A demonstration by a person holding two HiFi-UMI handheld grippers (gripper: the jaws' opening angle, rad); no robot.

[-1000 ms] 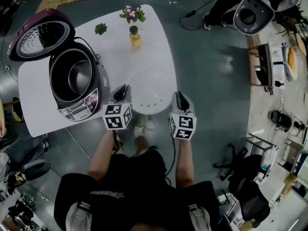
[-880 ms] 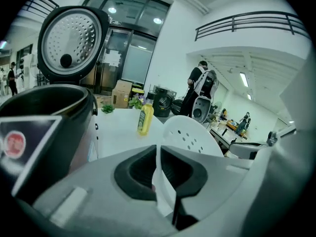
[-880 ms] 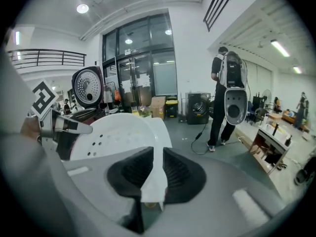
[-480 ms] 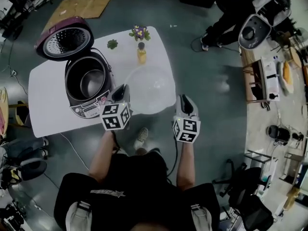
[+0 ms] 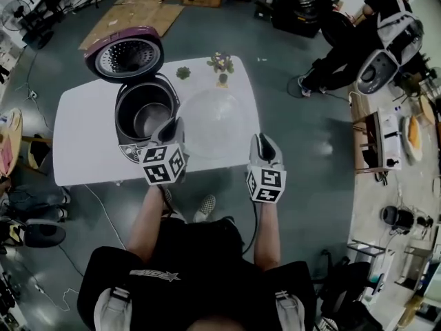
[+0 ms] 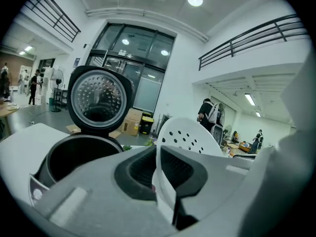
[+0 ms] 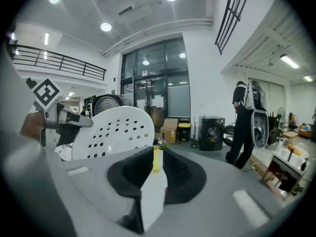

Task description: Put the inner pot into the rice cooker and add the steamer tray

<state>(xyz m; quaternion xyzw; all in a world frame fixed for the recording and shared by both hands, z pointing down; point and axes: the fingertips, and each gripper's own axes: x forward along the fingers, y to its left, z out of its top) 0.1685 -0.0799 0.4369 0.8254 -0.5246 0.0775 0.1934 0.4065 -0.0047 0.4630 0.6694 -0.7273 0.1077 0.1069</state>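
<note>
The white perforated steamer tray (image 5: 215, 123) hangs level above the right part of the white table (image 5: 89, 143), held by its rim on both sides. My left gripper (image 5: 175, 125) is shut on the tray's left rim (image 6: 190, 137), close beside the cooker. My right gripper (image 5: 260, 142) is shut on the right rim (image 7: 116, 130). The purple rice cooker (image 5: 146, 110) stands open just left of the tray, its lid (image 5: 127, 55) tipped back. The metal inner pot (image 5: 150, 118) sits inside it. In the left gripper view the cooker's mouth (image 6: 74, 157) lies left of the jaws.
A small green plant (image 5: 182, 72), purple flowers (image 5: 220, 62) and a yellow bottle (image 5: 222, 80) stand at the table's far edge. A person (image 5: 375, 26) stands by a machine at the far right. Cardboard (image 5: 148, 12) lies on the floor behind the table.
Both grippers have risen with the tray held between them, off the table's front edge. The tray now hangs over the table beside the open cooker.
</note>
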